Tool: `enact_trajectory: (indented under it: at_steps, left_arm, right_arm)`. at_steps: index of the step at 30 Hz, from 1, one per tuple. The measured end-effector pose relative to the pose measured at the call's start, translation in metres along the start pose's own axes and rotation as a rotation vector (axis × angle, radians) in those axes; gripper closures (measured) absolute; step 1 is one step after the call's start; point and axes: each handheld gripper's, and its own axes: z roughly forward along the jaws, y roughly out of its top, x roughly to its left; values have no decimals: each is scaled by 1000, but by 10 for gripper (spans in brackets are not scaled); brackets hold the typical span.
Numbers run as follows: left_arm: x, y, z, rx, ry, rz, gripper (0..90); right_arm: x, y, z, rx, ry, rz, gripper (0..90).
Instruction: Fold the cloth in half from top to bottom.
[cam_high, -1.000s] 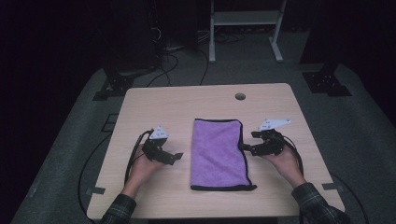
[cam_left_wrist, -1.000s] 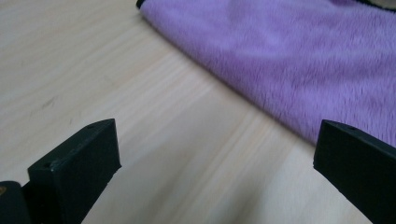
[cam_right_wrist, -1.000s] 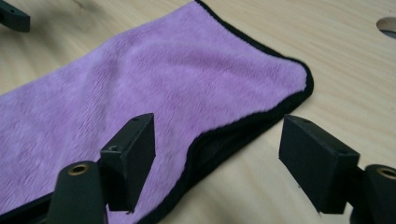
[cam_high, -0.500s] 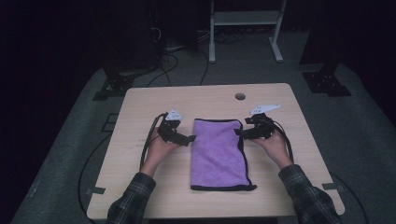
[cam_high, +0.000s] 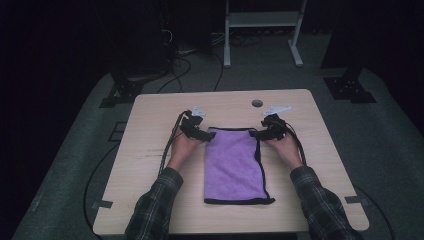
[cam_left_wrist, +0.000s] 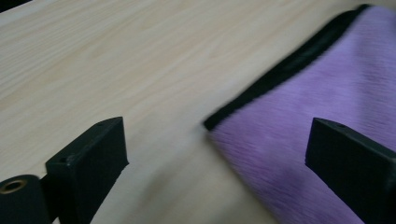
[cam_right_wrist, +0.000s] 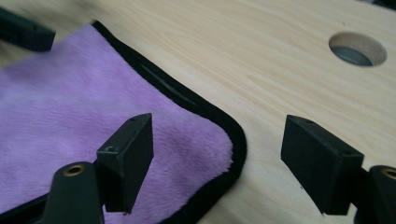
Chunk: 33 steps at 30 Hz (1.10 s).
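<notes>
A purple towel (cam_high: 234, 165) with black trim lies folded flat on the wooden table (cam_high: 150, 165), long side running away from me. My left gripper (cam_high: 204, 134) is at its far left corner, open. In the left gripper view that corner (cam_left_wrist: 219, 122) lies between the two spread jaws, untouched. My right gripper (cam_high: 256, 134) is at the far right corner, open too. The right gripper view has the rounded corner (cam_right_wrist: 229, 140) between its jaws, with one jaw over the cloth and the other over bare wood.
A round cable hole (cam_high: 257, 103) sits in the table beyond the towel, also seen as the hole (cam_right_wrist: 357, 49) in the right gripper view. Cables (cam_high: 170, 145) trail from the left gripper. A white frame (cam_high: 260, 30) stands on the floor behind.
Both hands have moved away from me along the towel's sides, from its middle to its far corners, and closed in on the cloth. The towel has not moved.
</notes>
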Motion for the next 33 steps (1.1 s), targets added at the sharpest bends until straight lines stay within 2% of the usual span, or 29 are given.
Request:
enact_trajectory:
  at_steps: [1, 3, 5, 9, 11, 12, 14, 15, 18, 19, 21, 23, 26, 30, 33]
  left_arm:
    - [2, 0, 2, 5, 11, -2, 47]
    - [6, 0, 4, 30, 60, 14, 58]
    - [10, -1, 5, 49, 84, 22, 63]
    - [14, -3, 7, 45, 54, 8, 64]
    - [14, -3, 7, 8, 12, -24, 64]
    - [13, -2, 8, -7, -12, -30, 64]
    - [12, -3, 11, 7, -21, -10, 72]
    - [12, -4, 12, 11, -27, 0, 106]
    - [13, -7, 16, 10, -57, -25, 149]
    - [13, -7, 15, 7, -64, -14, 168]
    - [11, -5, 14, 5, -100, 9, 277]
    - [9, -4, 13, 13, -125, 32, 393]
    - [7, -2, 12, 17, -169, 45, 564]
    - [6, -3, 13, 18, -216, 5, 762]
    - [6, -2, 13, 25, -217, -17, 807]
  right_arm:
    - [-2, -2, 3, 4, -6, 6, 242]
    - [-6, -5, 8, 6, -13, 20, 243]
    - [-10, -7, 11, 2, -13, 28, 243]
    - [-15, -12, 19, 5, -8, 39, 241]
    - [-16, -13, 21, 20, -2, 43, 231]
    - [-16, -14, 23, 23, -5, 30, 231]
    - [-15, -14, 26, 26, -4, 18, 230]
    - [-15, -14, 26, 24, -4, 16, 230]
    - [-15, -15, 27, 16, 0, 6, 251]
    - [-15, -15, 27, 15, 5, 1, 283]
    - [-14, -15, 26, 6, 33, -25, 365]
    - [-13, -15, 26, 2, 50, -27, 432]
    - [-11, -15, 25, 2, 66, -31, 520]
    - [-9, -13, 25, 16, 86, -23, 668]
    - [-9, -12, 25, 26, 121, -11, 765]
